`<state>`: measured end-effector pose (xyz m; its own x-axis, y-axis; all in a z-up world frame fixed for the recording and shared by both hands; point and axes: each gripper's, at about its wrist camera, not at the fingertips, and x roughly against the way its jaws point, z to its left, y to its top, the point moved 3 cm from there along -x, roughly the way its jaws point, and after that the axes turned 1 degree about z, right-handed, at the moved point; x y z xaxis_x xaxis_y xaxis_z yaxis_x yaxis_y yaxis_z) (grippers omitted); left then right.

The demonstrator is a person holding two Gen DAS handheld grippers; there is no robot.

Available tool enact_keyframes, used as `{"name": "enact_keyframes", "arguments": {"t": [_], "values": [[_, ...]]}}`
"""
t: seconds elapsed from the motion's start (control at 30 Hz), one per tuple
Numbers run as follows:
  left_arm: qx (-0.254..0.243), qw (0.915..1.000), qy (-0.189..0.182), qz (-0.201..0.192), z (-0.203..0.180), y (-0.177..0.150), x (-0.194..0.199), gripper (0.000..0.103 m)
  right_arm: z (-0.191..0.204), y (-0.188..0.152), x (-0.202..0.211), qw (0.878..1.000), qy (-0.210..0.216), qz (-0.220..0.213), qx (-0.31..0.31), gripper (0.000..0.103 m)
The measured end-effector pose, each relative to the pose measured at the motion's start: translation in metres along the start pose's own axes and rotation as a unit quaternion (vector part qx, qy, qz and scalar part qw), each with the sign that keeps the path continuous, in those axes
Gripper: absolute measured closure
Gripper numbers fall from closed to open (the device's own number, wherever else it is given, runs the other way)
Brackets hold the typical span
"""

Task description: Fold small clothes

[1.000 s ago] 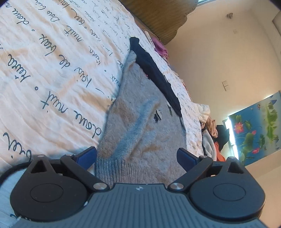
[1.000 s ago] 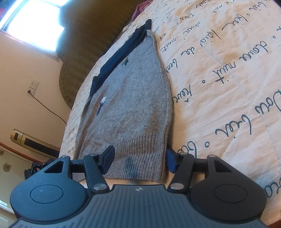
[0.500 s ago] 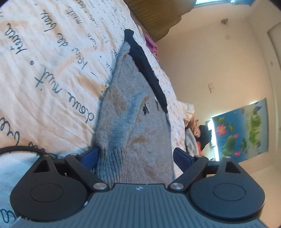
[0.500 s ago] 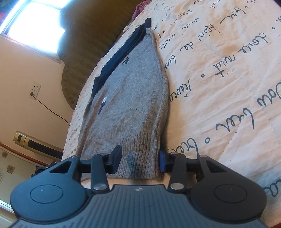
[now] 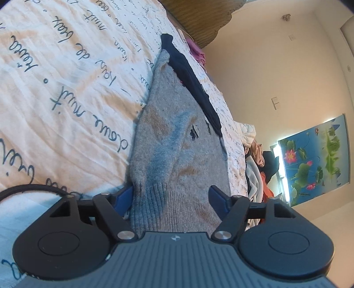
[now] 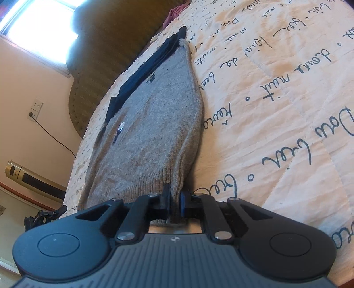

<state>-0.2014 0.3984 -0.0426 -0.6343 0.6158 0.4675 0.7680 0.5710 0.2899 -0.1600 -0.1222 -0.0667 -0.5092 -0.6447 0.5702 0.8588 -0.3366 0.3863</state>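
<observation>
A grey knit sweater (image 5: 177, 141) with a dark navy collar band (image 5: 190, 75) lies flat on a cream bedspread printed with script. Its ribbed hem passes between the blue pads of my left gripper (image 5: 171, 197), whose jaws stand wide apart around the hem's left corner. In the right wrist view the same sweater (image 6: 154, 124) stretches away from me, and my right gripper (image 6: 174, 202) is shut on the ribbed hem at its right corner, the cloth pinched between the pads.
The bedspread (image 5: 55, 93) spreads wide to the left, and also right of the sweater (image 6: 287, 93). A heap of clothes (image 5: 256, 159) lies at the bed's far side. A headboard (image 6: 115, 44), pink cloth (image 6: 174, 13) and a wall socket with cable (image 6: 36, 108) lie beyond.
My right gripper has closed from open onto the hem's right corner. My left gripper's jaws have narrowed somewhat around the hem and stay open.
</observation>
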Motion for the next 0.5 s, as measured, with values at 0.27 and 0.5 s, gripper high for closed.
{"name": "enact_keyframes", "arguments": {"t": [0.27,0.5], "values": [[-0.037,0.9978,0.053,0.009,-0.011,-0.006,-0.008,0.066,0.025,0.024,0.046,0.995,0.043,-0.086,0.008,0.099],[-0.079,0.9966,-0.018,0.018,-0.049,-0.011,0.005,0.091,0.02,0.038,0.091,0.991,0.039,-0.128,0.019,0.1]]}}
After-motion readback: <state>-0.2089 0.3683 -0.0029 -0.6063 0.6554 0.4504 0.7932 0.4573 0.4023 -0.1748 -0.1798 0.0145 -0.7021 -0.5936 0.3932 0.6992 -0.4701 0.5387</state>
